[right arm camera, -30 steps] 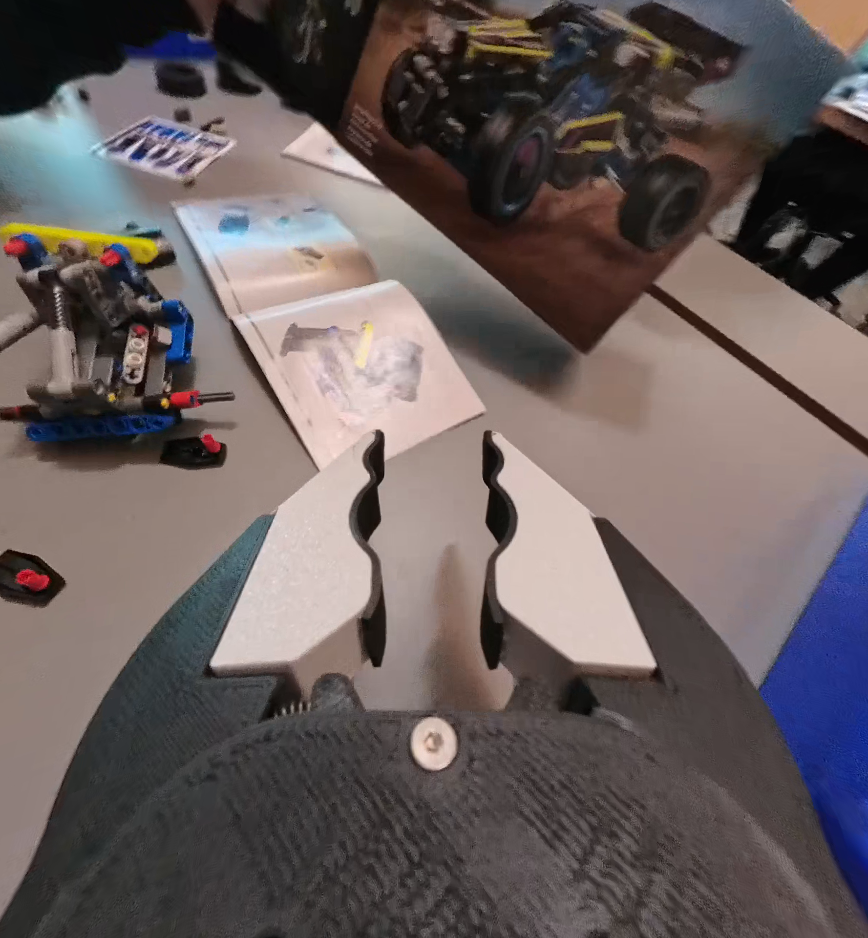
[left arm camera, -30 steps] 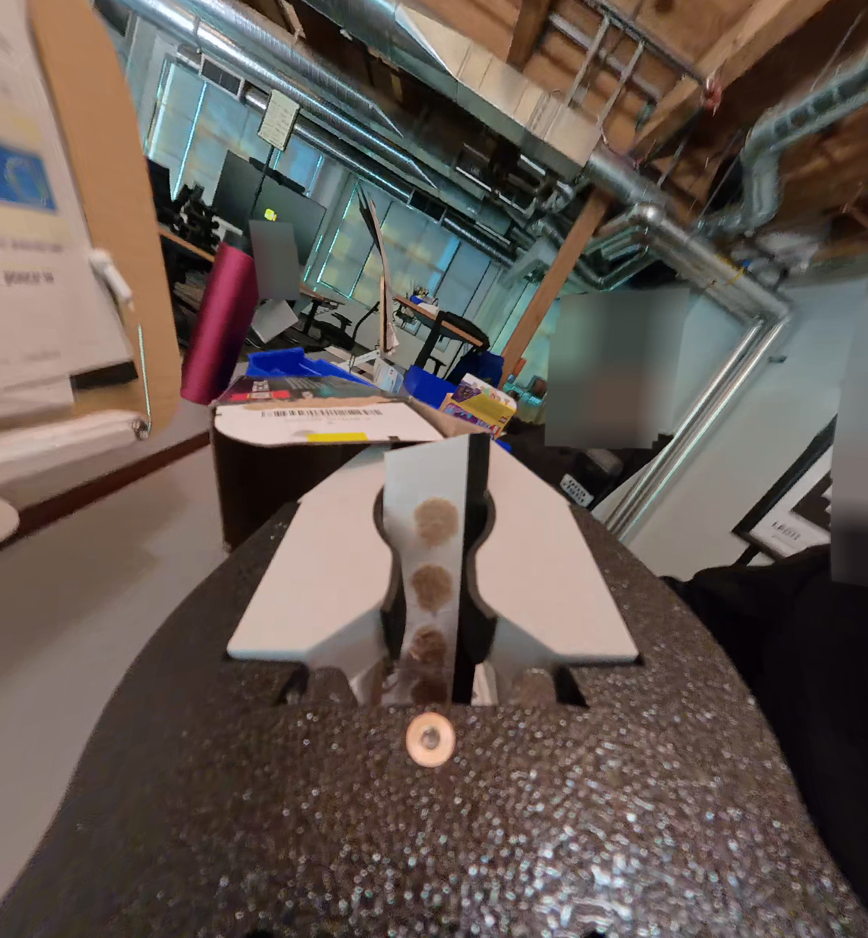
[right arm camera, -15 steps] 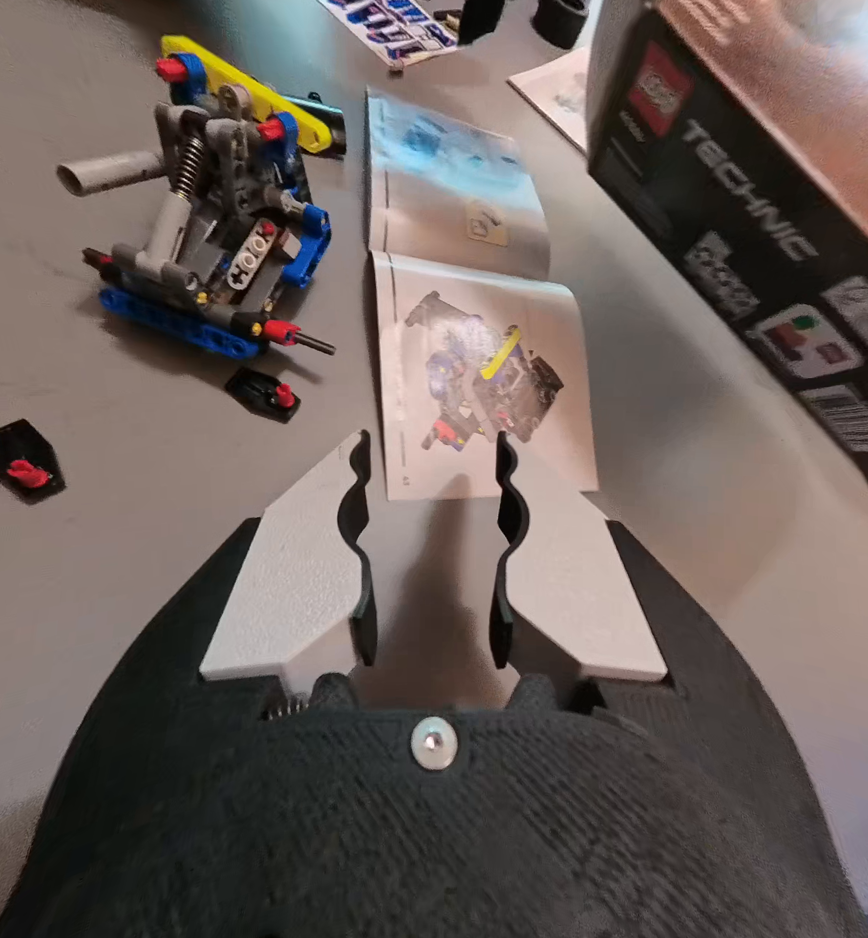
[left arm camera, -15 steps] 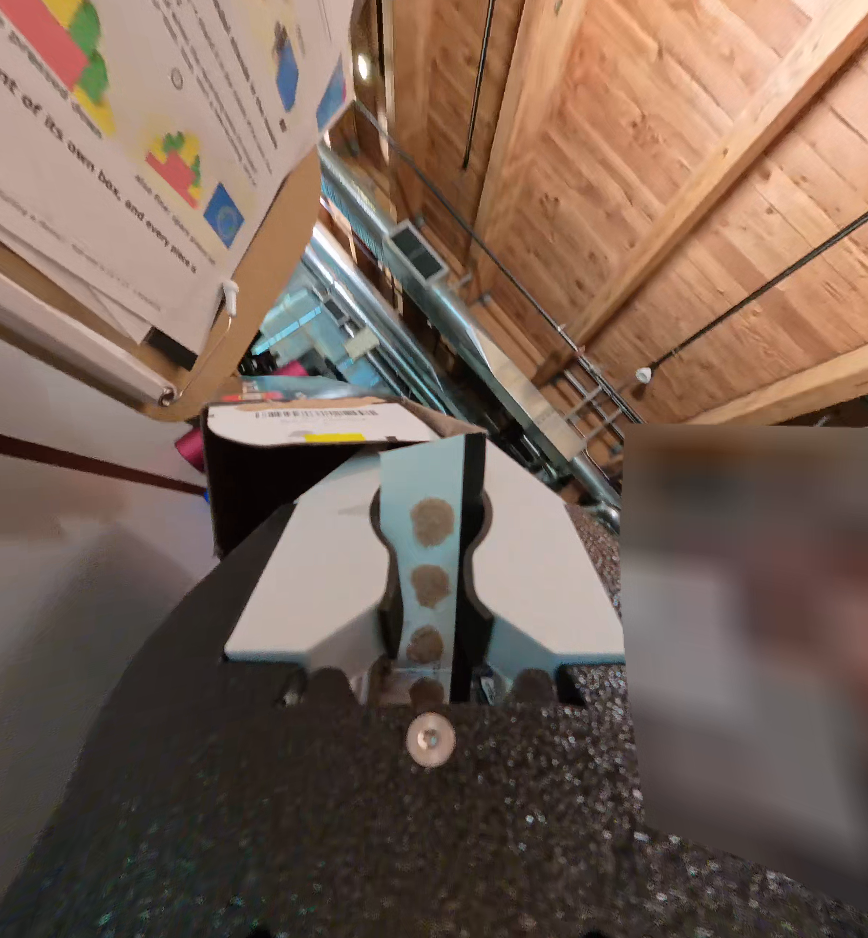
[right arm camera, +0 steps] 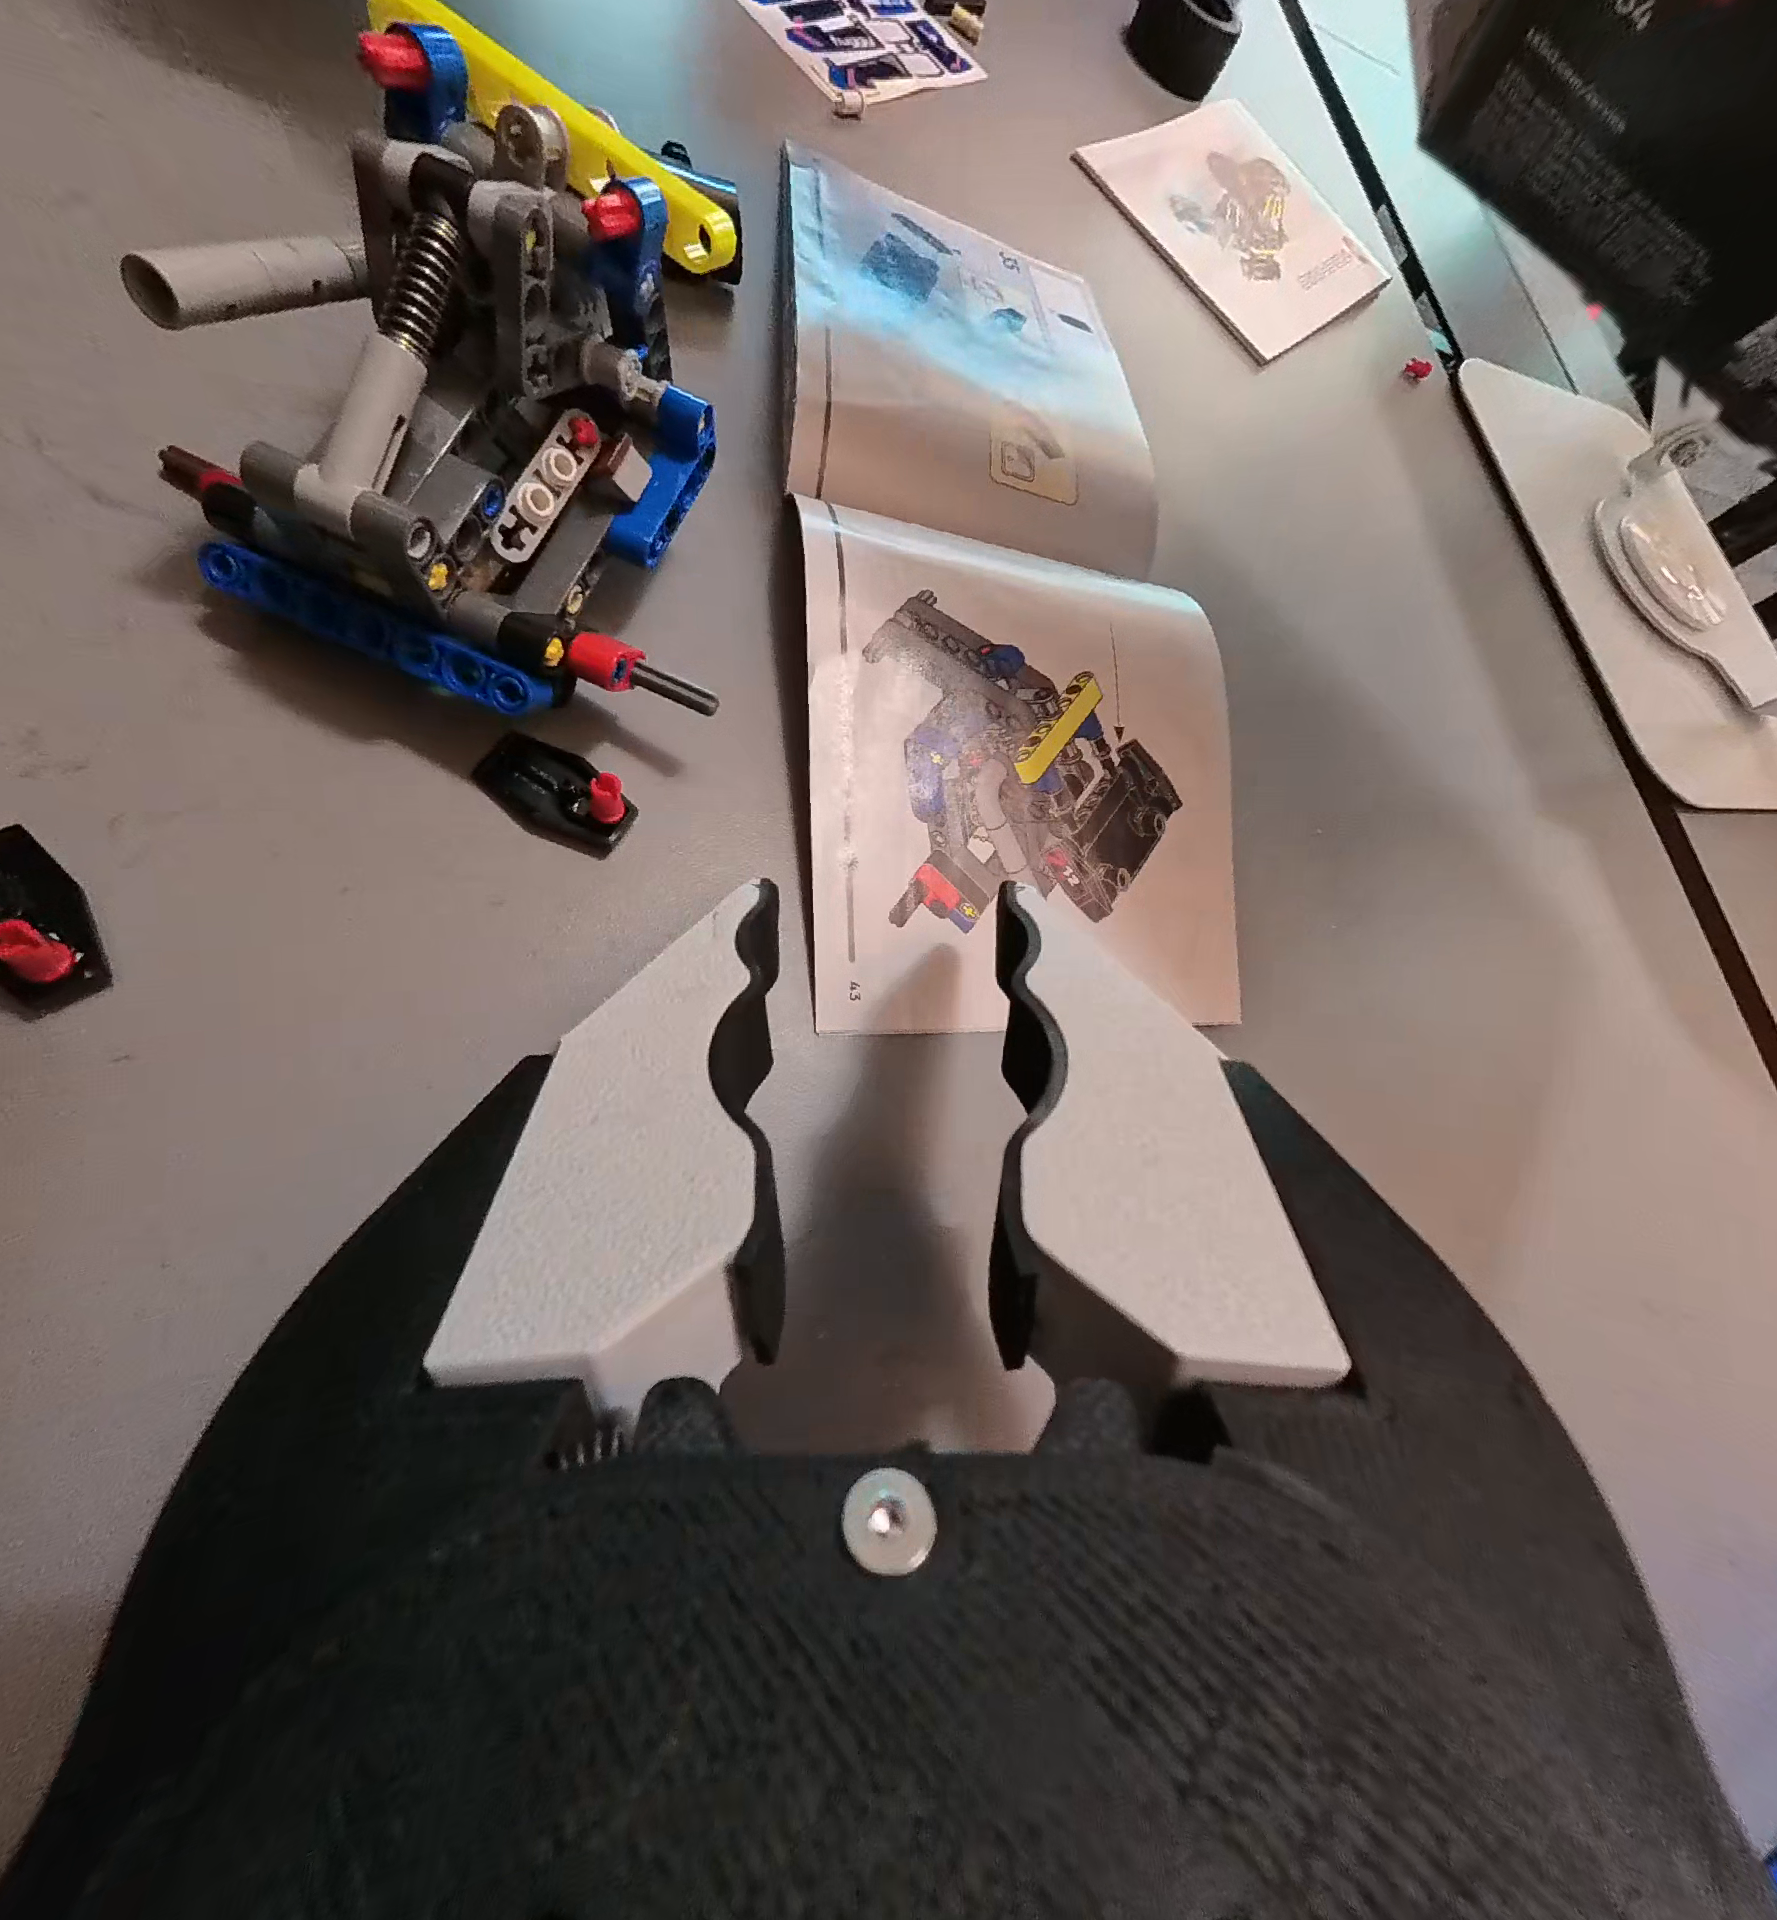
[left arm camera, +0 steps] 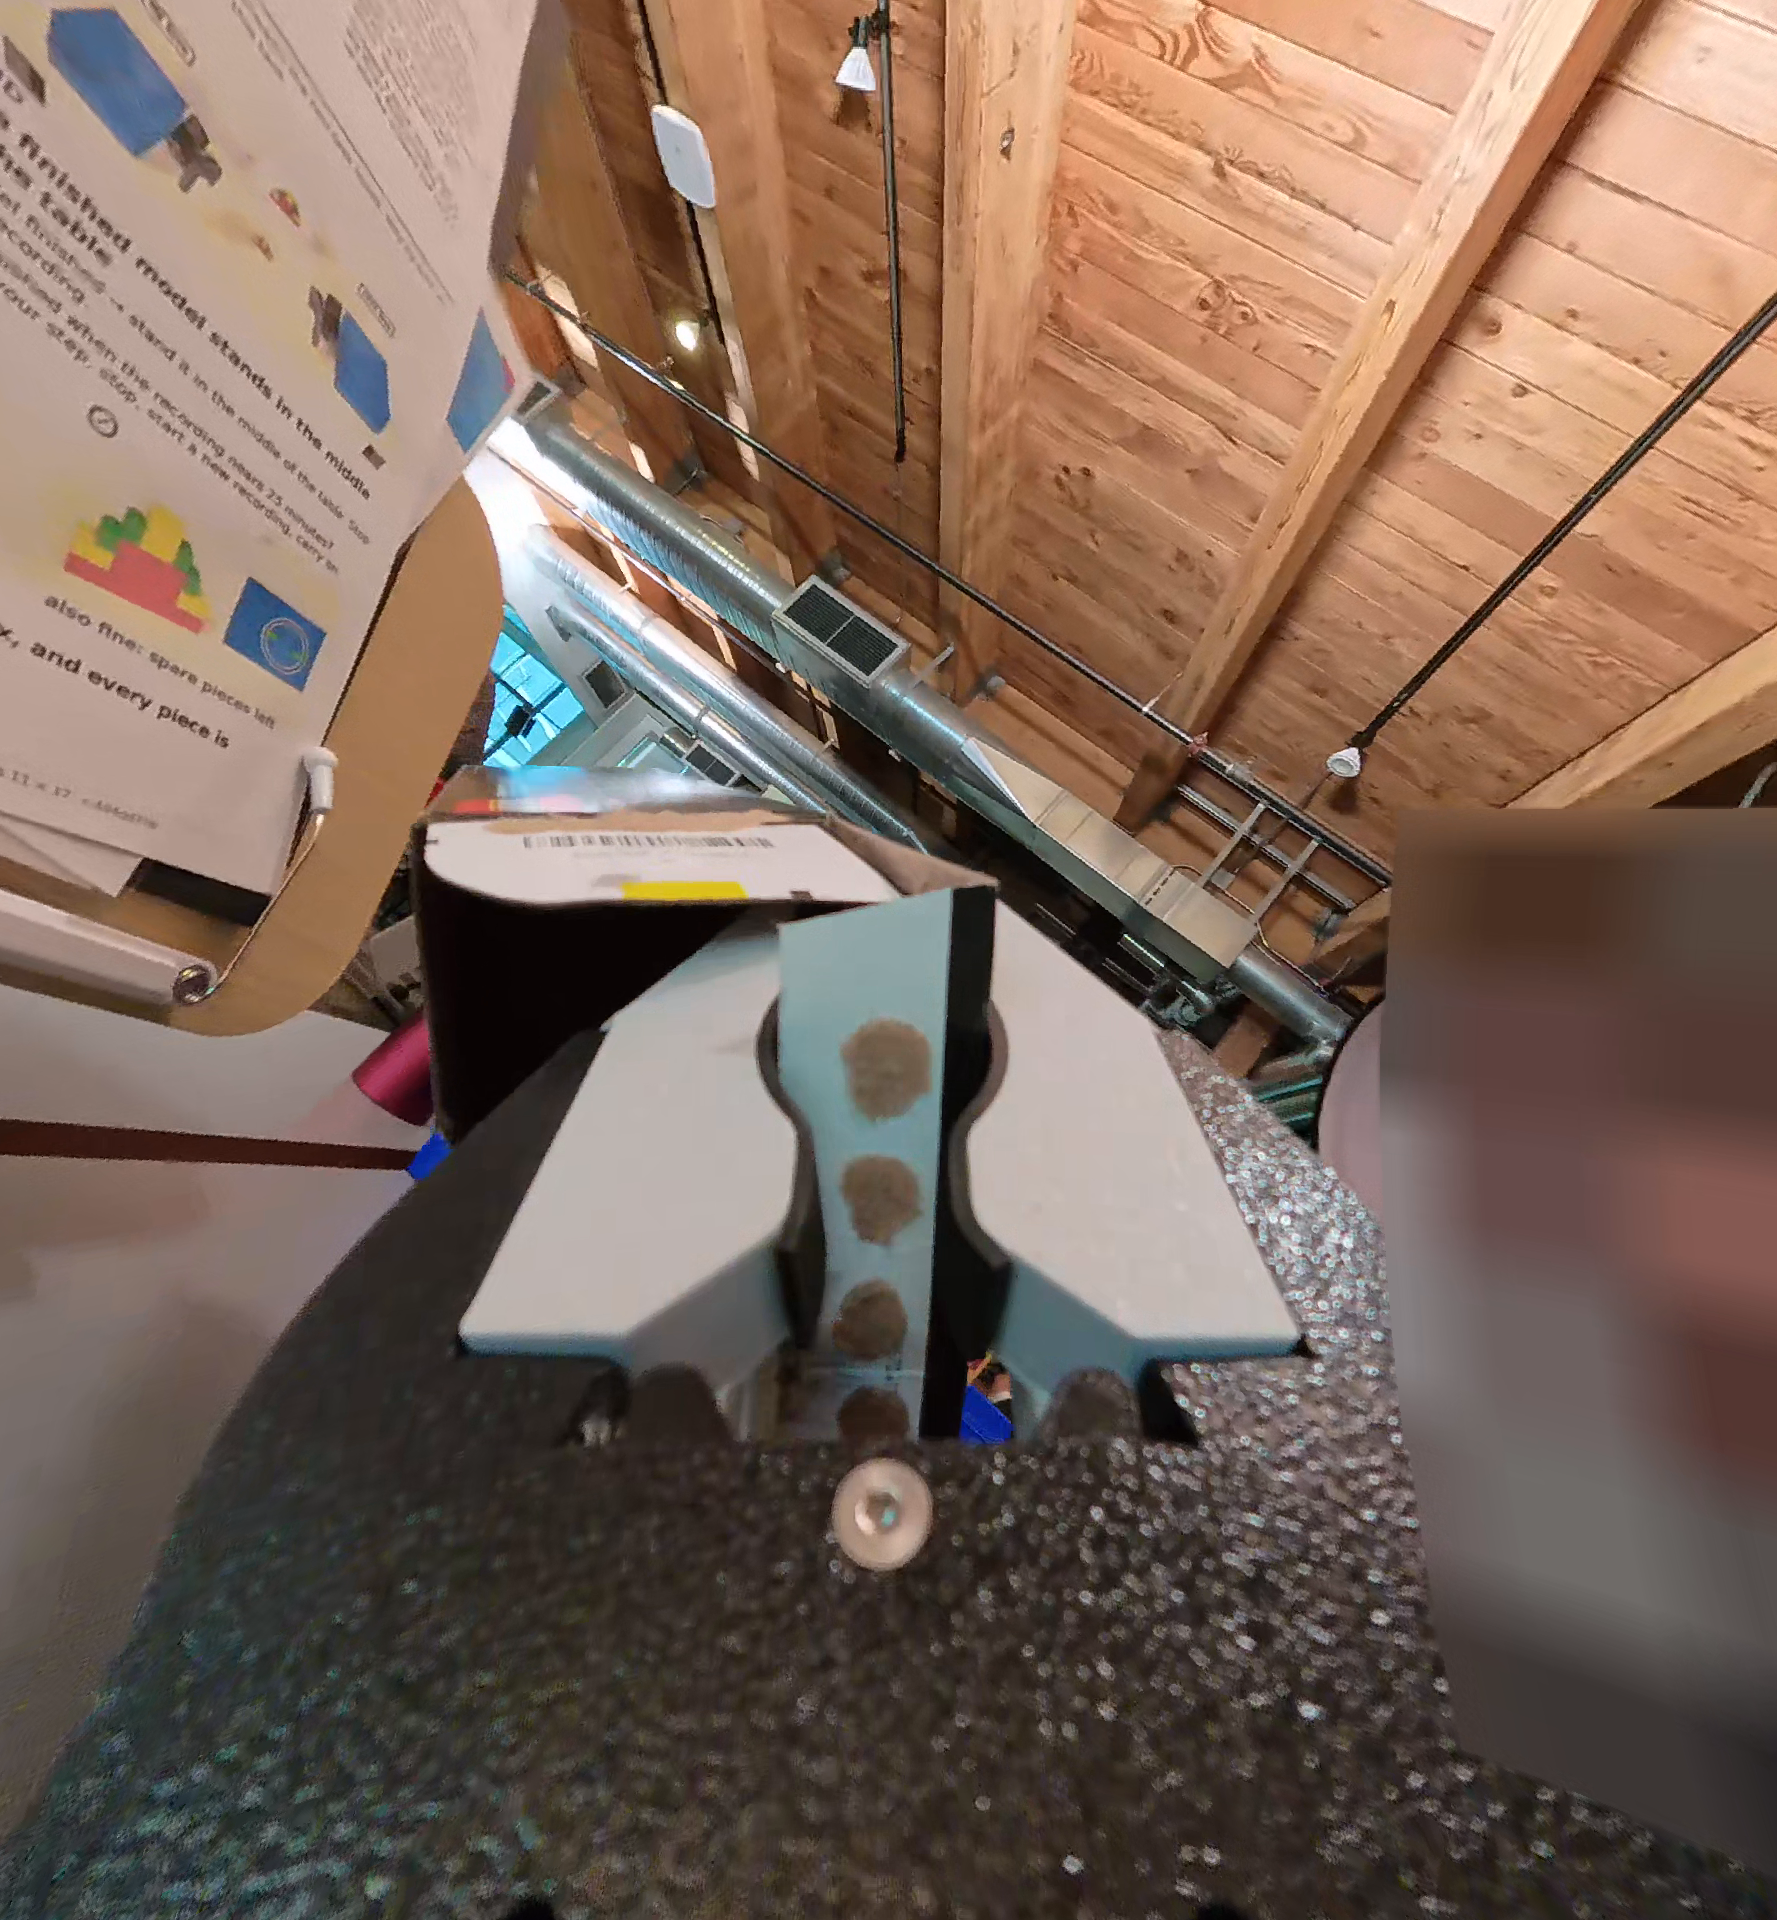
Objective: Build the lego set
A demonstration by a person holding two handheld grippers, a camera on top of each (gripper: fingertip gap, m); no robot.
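Right wrist view: the right gripper [right arm camera: 884, 904] hovers with its jaws apart and nothing between them, tips over the near edge of one open instruction booklet [right arm camera: 1009, 769], whose long axis runs away from the gripper. Far left lies one part-built brick chassis [right arm camera: 468, 457]; two black pieces with red pins [right arm camera: 557, 795] [right arm camera: 16, 925] lie near left on the grey table [right arm camera: 292, 1039]. The left gripper [left arm camera: 889, 935] is clamped on the flap of one cardboard box [left arm camera: 655, 868], raised toward the wooden ceiling [left arm camera: 1227, 364], beside one clipboard of printed sheets [left arm camera: 167, 416].
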